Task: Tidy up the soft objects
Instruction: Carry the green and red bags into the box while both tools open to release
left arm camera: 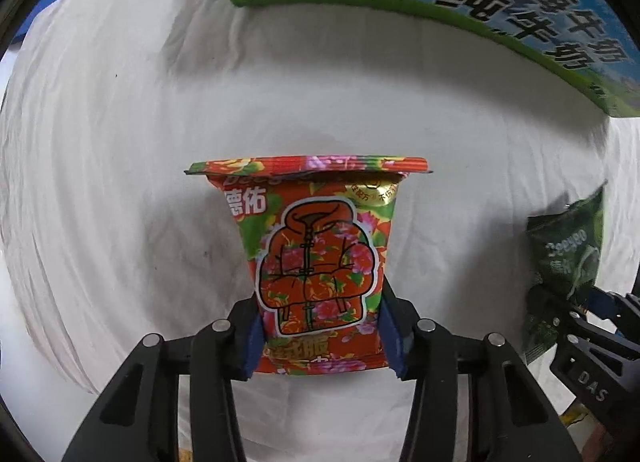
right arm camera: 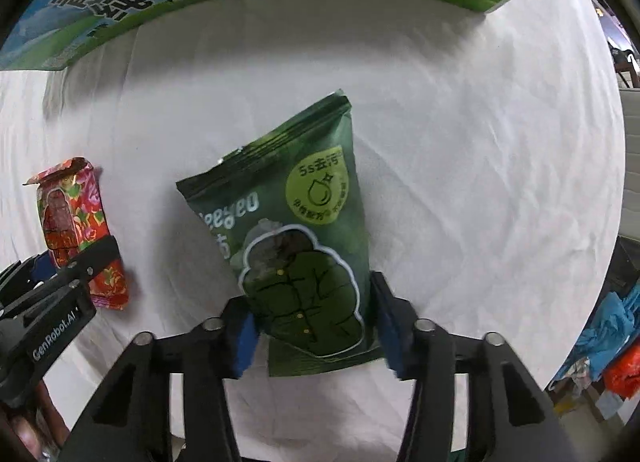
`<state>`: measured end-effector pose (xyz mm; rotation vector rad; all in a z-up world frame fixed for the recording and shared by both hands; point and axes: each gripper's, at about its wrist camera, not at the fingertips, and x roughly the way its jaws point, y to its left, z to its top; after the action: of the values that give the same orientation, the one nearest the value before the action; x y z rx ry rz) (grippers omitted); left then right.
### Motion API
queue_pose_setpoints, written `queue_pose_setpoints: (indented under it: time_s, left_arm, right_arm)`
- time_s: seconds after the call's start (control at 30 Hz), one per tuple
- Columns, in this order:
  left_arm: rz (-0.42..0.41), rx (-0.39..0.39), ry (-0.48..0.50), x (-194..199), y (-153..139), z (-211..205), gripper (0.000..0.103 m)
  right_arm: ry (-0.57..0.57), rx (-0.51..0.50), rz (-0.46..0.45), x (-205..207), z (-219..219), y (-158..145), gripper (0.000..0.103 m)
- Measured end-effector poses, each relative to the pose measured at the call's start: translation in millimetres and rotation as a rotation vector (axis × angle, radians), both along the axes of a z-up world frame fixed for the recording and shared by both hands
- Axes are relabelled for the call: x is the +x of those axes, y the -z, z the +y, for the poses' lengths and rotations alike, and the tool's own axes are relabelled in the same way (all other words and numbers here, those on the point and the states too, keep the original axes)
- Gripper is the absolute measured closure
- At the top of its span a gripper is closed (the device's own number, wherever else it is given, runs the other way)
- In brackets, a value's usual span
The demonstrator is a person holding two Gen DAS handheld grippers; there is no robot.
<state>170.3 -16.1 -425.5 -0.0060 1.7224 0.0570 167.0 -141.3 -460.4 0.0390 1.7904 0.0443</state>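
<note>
Red floral plastic pouch [left arm camera: 320, 262] clamped in my left gripper [left arm camera: 320, 338]; dark green plastic pouch [right arm camera: 296, 246] in right gripper [right arm camera: 316, 338]; neither placed yet.

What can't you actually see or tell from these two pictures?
- Milk carton: its top is cut off by the frame edge in both views.
- Red floral packet: bottom print hidden behind the left gripper.
- Green packet: brand name partly lost in a fold; the right gripper covers its lower corners.
</note>
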Motion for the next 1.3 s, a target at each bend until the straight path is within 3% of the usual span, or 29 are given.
queue_pose_setpoints:
  time_s: [0.17,0.37,0.53,0.73,0.77,0.87,0.9,1.0,1.2,1.3]
  left_arm:
    - [-0.059,-0.016,0.031,-10.9,-26.3,-22.0,0.059]
    - [-0.114,-0.084,0.042,-28.2,-64.7,-34.1,0.059]
    - [-0.187,-0.161,0.039,-21.6,-112.5,-35.4,0.059]
    - [-0.315,-0.246,0.052,22.2,-191.7,-40.8,0.059]
    - [-0.325,-0.251,0.056,30.7,-198.8,-42.0,0.059]
    - [-0.371,-0.245,0.065,68.4,-224.3,-39.9,0.059]
    - [-0.38,-0.237,0.067,78.7,-227.3,-37.9,0.059]
    - [-0.401,-0.209,0.071,121.5,-236.7,-32.5,0.059]
    - [-0.354,-0.154,0.057,195.7,-200.3,-16.1,0.059]
    - [-0.315,-0.134,0.048,220.0,-181.9,-14.8,0.059]
  right_arm:
    - [-0.009,0.023,-0.029,-15.4,7.9,-10.2,0.061]
    - [0.022,0.112,-0.07,-41.6,-21.0,-55.0,0.062]
    - [0.083,0.201,-0.134,-35.9,-43.2,-107.6,0.062]
    - [0.154,0.272,-0.278,6.2,-97.5,-183.1,0.062]
    - [0.16,0.266,-0.302,25.5,-96.4,-206.0,0.062]
    - [0.187,0.218,-0.368,64.3,-106.6,-236.1,0.062]
    - [0.191,0.206,-0.377,68.0,-108.4,-244.3,0.062]
    - [0.188,0.154,-0.401,111.6,-110.1,-231.2,0.062]
    - [0.187,0.105,-0.375,191.3,-106.0,-218.8,0.062]
    - [0.166,0.013,-0.339,221.7,-106.4,-201.1,0.062]
